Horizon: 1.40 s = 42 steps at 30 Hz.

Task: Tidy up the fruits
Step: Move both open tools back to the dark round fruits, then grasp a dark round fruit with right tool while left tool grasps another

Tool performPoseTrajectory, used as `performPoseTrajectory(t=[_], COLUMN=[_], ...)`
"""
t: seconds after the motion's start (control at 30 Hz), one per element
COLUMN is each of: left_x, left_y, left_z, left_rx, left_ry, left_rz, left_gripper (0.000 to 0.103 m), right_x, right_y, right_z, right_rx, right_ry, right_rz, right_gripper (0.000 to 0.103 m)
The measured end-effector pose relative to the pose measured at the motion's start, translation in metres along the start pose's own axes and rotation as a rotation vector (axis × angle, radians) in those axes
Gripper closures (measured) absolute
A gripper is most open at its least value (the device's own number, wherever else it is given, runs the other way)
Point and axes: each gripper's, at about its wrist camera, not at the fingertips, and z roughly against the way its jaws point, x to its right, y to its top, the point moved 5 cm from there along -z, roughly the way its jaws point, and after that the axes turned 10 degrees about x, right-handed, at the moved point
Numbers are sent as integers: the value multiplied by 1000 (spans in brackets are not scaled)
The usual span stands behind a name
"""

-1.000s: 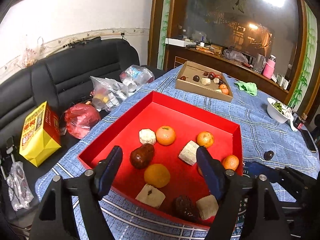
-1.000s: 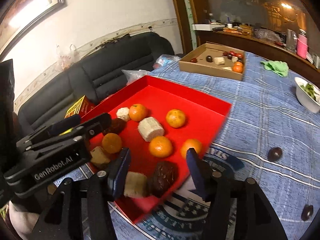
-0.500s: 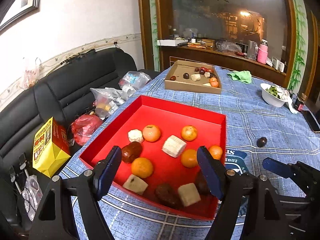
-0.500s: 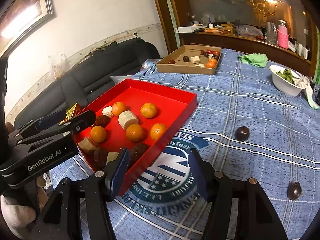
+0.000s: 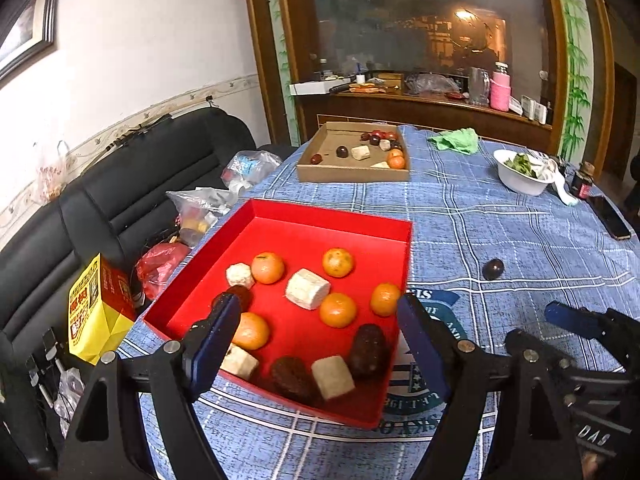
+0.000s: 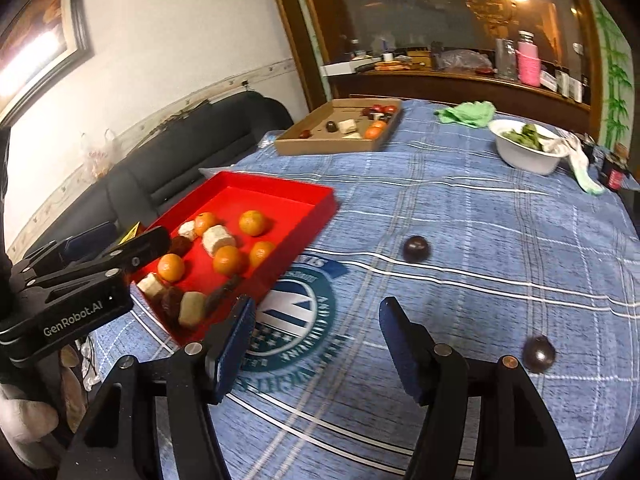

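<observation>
A red tray (image 5: 332,216) (image 6: 280,188) on the blue checked tablecloth holds several oranges (image 5: 338,310), pale cut chunks (image 5: 307,289) and dark brown fruits (image 5: 368,346). My left gripper (image 5: 316,336) is open and empty above the tray's near edge. My right gripper (image 6: 314,342) is open and empty over the cloth right of the tray. Two dark round fruits lie loose on the cloth, one (image 6: 416,249) (image 5: 493,269) ahead and one (image 6: 539,354) beside my right finger.
A cardboard tray (image 5: 352,174) with more fruit sits at the table's far side. A white bowl of greens (image 5: 520,174), a green cloth (image 5: 456,140), a small bottle (image 5: 582,180) and a phone (image 5: 610,216) lie at right. A black sofa (image 5: 120,184) with bags stands left.
Both grippers have pulled back and risen from the red tray. The right gripper swung right, off the tray and over the cloth, bringing the two loose dark fruits into view.
</observation>
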Motion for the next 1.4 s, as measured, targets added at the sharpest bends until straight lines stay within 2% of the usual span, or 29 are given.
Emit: performPoseTrajectory(t=[0.27, 0.43, 0.53, 0.67, 0.73, 1.13, 1.3, 1.33, 1.4], left_x=[16, 21, 33, 60, 74, 134, 158, 162, 170], left_y=[-5, -11, -13, -16, -19, -18, -12, -11, -12], left_z=[-4, -11, -14, -21, -27, -69, -105, -110, -124], left_rx=[-31, -56, -59, -89, -116, -184, -209, -212, -233], left_ry=[-57, -117, -168, -267, -306, -400, -431, -441, -447], left_rz=[-20, 19, 24, 7, -1, -57, -80, -84, -100], left_gripper=[23, 23, 23, 23, 23, 23, 24, 26, 40], right_x=[44, 92, 121, 144, 148, 146, 145, 145, 144], right_y=[-4, -3, -3, -4, -6, -27, -30, -30, -30], right_z=[21, 43, 48, 44, 36, 5, 3, 2, 1], right_rx=[14, 23, 14, -16, -36, -139, -152, -154, -157], right_ry=[-70, -173, -238, -270, -268, -250, -254, -255, -255], right_rz=[-41, -62, -78, -102, -106, -50, -29, -24, -14], right_gripper=[33, 30, 29, 30, 30, 30, 37, 38, 39])
